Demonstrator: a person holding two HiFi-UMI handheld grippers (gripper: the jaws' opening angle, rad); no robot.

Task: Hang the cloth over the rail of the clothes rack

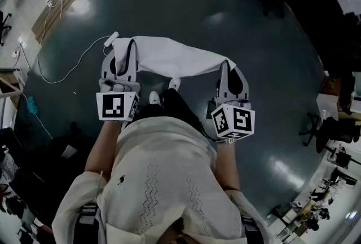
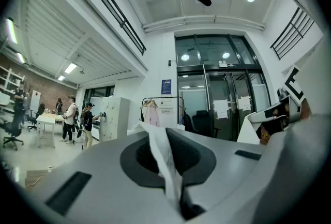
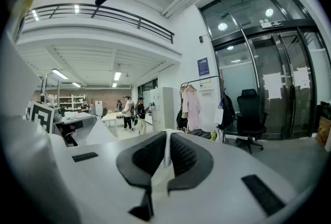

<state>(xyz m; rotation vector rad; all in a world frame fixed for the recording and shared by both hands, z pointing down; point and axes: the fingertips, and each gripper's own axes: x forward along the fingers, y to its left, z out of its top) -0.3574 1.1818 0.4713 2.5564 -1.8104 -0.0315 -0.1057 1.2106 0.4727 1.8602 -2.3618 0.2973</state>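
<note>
We hold the left gripper (image 1: 123,51) clenched on one end of a white cloth (image 1: 177,60), with a pinched fold standing up between its jaws. The cloth stretches across in front of us, above the dark floor (image 1: 186,6). It reaches our right gripper (image 1: 230,71), which is clamped tight on the other end. Both grippers point roughly level. The clothes rack (image 3: 200,81) stands well apart across the room, near glass doors (image 3: 269,83), with a pink garment (image 3: 190,106) hanging from it. Our cloth is not on its rail.
</note>
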